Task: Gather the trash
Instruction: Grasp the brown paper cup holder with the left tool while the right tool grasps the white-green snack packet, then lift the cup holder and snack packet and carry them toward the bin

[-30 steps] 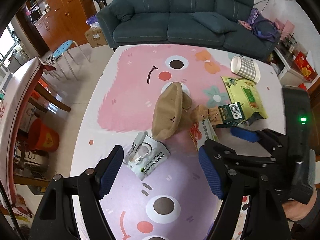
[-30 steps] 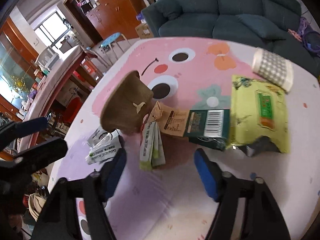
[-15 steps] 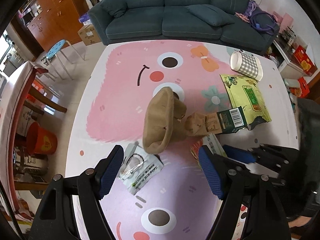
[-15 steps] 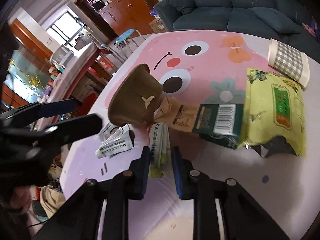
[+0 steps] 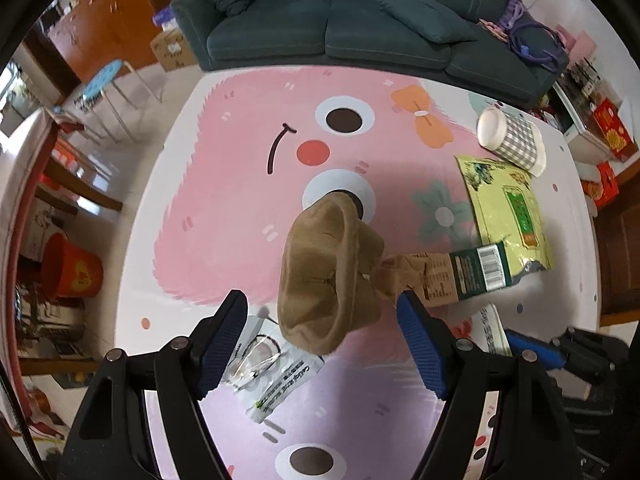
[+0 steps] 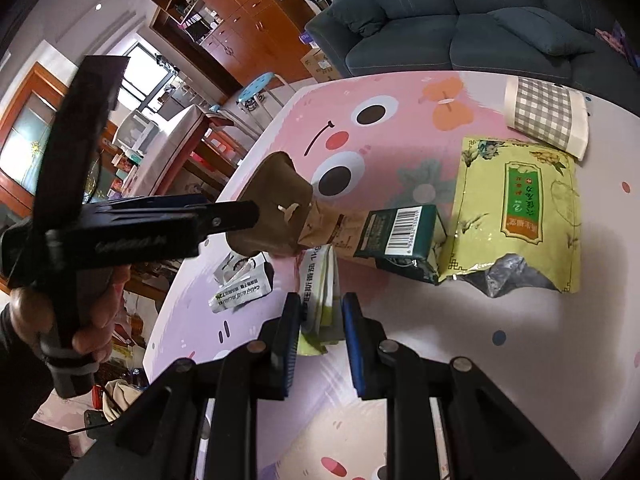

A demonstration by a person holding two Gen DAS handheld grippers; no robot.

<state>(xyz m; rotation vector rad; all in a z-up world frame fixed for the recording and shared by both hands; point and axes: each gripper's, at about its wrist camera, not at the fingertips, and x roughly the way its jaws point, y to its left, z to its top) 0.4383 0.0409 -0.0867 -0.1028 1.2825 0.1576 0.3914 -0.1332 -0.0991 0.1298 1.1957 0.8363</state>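
A brown paper bag [image 5: 320,272] lies open-mouthed on the pink cartoon tablecloth [image 5: 240,200]. My left gripper [image 5: 320,300] hangs open just above it, a blue pad on either side of the bag's near end. In the right wrist view a person's hand [image 6: 96,312] holds that gripper, whose fingers [image 6: 224,216] reach the bag [image 6: 272,216]. My right gripper [image 6: 321,300] is shut on a folded white-and-green packet [image 6: 320,276], its pads pressing both sides. A white sachet [image 5: 272,372] lies by the left pad.
A crumpled brown-and-green carton [image 6: 400,232], a torn yellow-green pouch [image 6: 520,208] and a checked paper cup [image 6: 548,116] on its side lie to the right. A dark sofa [image 5: 360,20] stands past the far table edge. A red bucket [image 5: 72,268] and a blue stool [image 5: 100,80] stand on the left.
My right gripper's jaws came together on the white-and-green packet. My left gripper moved forward and down over the brown bag, staying open.
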